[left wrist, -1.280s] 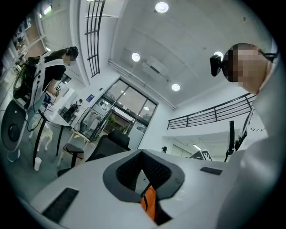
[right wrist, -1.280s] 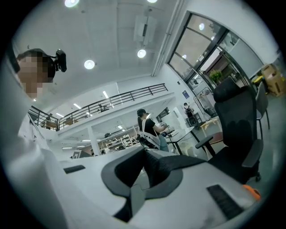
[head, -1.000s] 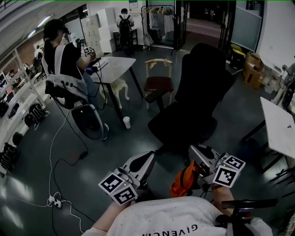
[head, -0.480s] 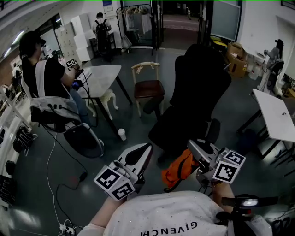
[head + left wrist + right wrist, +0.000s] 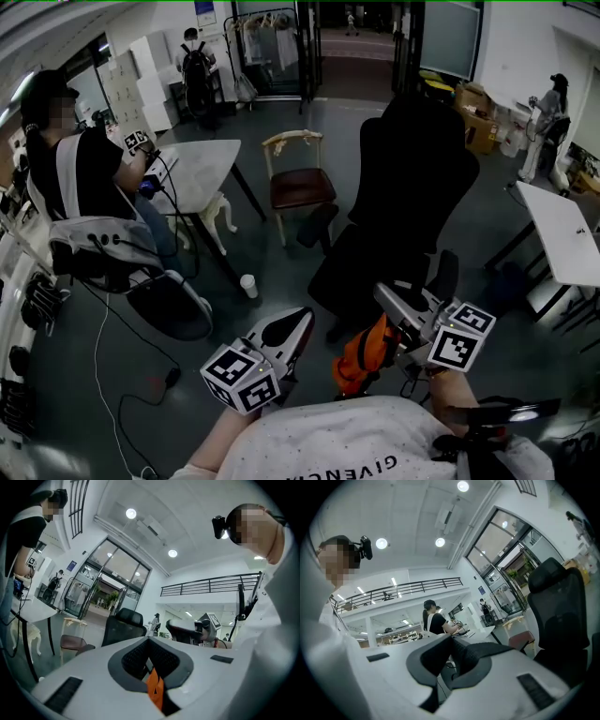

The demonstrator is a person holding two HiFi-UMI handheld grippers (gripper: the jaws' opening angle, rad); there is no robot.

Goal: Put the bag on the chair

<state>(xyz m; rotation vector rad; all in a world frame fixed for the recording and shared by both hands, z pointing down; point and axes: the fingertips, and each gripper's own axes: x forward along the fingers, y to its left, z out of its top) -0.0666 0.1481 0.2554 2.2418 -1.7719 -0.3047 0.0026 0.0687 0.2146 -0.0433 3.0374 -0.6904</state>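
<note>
Orange bag [image 5: 367, 354] hangs in the air between two closed tongs, just short of the black chair [image 5: 403, 187].
The left tongs [image 5: 302, 321] are clamped on a strip of the bag's orange cloth. The right tongs [image 5: 381, 294] are closed too, right against the bag's top; whether they pinch a strap I cannot tell. The bag is soft, crumpled fabric, its long axis hanging downward. The chair's padded seat lies straight ahead, its near edge closest to the right tongs, with the tall back behind.

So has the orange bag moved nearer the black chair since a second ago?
Yes. The orange bag has come forward, toward the black chair; less floor shows between them.
</note>
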